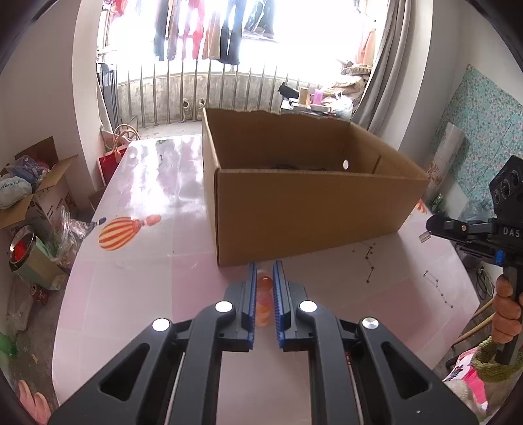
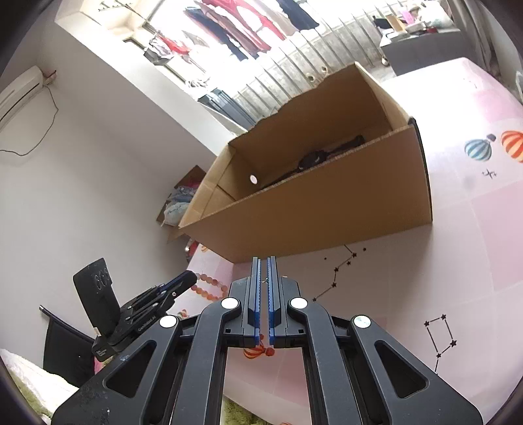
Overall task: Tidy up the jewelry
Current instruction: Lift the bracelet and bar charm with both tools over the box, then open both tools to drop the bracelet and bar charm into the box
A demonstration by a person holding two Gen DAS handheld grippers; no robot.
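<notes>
An orange bead bracelet [image 1: 264, 302] lies on the pink table, between the fingers of my left gripper [image 1: 264, 271], which are closed onto it just in front of the cardboard box [image 1: 304, 209]. The right wrist view shows the bracelet [image 2: 209, 287] as a ring of beads at the left gripper's tip [image 2: 186, 281]. My right gripper [image 2: 263, 261] is nearly shut on a small silver clip; it shows in the left wrist view [image 1: 425, 236] held above the table, right of the box. Dark items [image 2: 313, 161] lie inside the box [image 2: 327, 209].
The pink table [image 1: 130, 294] has balloon [image 1: 121, 232] and star prints [image 2: 438, 336]. The open box takes up its middle. Cartons and bags [image 1: 29, 196] stand on the floor at the left. A window rail with hanging clothes [image 1: 209, 29] is behind.
</notes>
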